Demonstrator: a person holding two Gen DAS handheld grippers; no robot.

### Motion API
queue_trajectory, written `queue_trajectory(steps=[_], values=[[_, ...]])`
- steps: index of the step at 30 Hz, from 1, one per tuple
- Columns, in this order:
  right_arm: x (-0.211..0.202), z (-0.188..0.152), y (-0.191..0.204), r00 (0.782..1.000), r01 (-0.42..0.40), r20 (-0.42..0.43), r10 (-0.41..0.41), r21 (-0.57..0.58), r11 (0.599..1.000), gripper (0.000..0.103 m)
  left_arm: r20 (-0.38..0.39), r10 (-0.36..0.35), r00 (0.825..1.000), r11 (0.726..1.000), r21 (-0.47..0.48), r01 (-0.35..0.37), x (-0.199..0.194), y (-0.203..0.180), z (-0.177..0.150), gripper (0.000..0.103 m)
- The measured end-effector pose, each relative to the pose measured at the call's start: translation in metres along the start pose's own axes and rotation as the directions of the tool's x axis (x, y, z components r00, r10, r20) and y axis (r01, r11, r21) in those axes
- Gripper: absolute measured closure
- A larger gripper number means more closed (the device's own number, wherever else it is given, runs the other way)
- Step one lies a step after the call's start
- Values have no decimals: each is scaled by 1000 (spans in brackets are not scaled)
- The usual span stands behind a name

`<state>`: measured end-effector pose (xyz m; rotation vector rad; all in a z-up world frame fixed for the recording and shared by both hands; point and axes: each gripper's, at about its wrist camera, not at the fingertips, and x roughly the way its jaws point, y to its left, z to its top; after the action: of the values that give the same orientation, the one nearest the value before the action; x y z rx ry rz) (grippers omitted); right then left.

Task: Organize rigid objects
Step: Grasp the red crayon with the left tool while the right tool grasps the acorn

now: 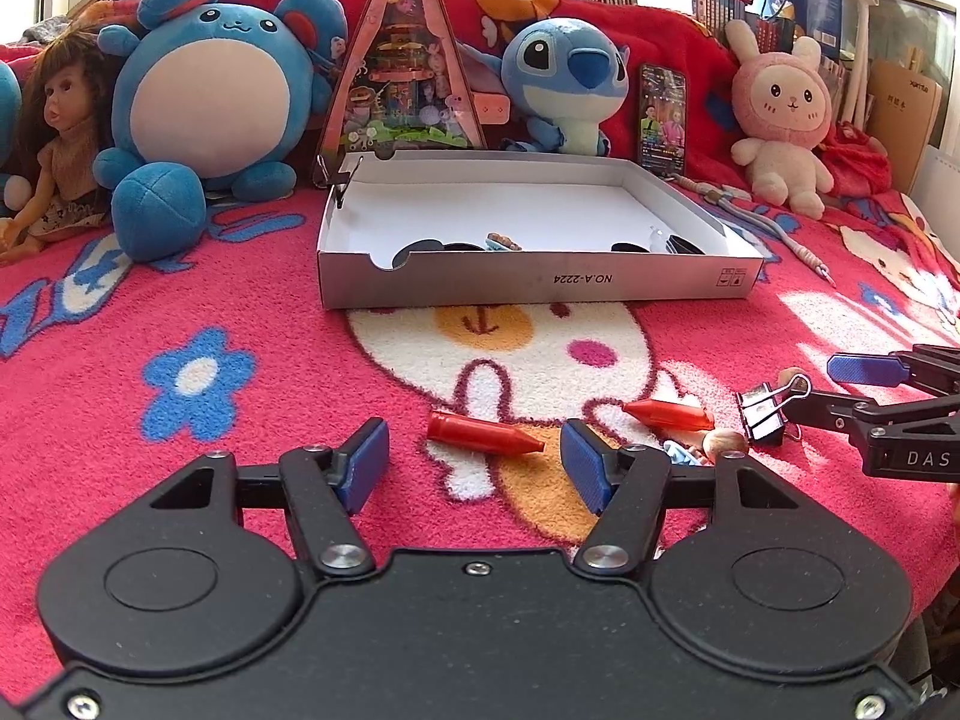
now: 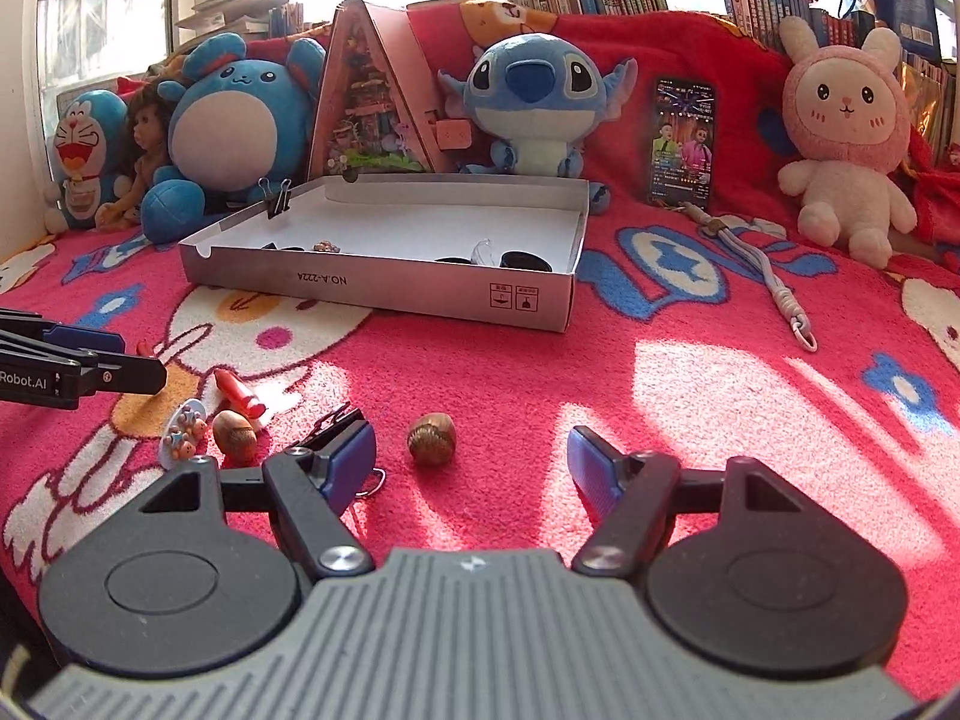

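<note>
My pads [image 1: 579, 465] are blue on black arms. Two red crayons [image 1: 483, 435] at frame centre lie on a pink blanket [image 1: 240, 450] (blue flowers, white rabbit print). Grey box [image 1: 540, 285], white inside.

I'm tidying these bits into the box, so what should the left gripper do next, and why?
Probably ease the left gripper forward and close on the nearer red crayon: it lies loose on the blanket just ahead of the open pads, and the box has room.
</note>
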<state>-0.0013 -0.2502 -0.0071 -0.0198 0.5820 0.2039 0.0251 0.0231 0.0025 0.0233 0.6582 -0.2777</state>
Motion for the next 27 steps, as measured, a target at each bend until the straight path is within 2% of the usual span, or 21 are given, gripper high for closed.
queue_trajectory(steps=[10, 20, 27], values=[[1, -1, 7, 1000, 27, 7, -27, -35, 999, 43, 8, 7, 1000, 999, 38, -8, 1, -3, -3, 49], [-1, 0, 13, 998, 55, 31, -52, -74, 996, 50, 19, 12, 1000, 999, 48, -12, 2, -5, -3, 55], [-1, -3, 16, 999, 38, 30, -36, -81, 996, 62, 22, 15, 1000, 999, 50, -16, 2, -7, -4, 61]])
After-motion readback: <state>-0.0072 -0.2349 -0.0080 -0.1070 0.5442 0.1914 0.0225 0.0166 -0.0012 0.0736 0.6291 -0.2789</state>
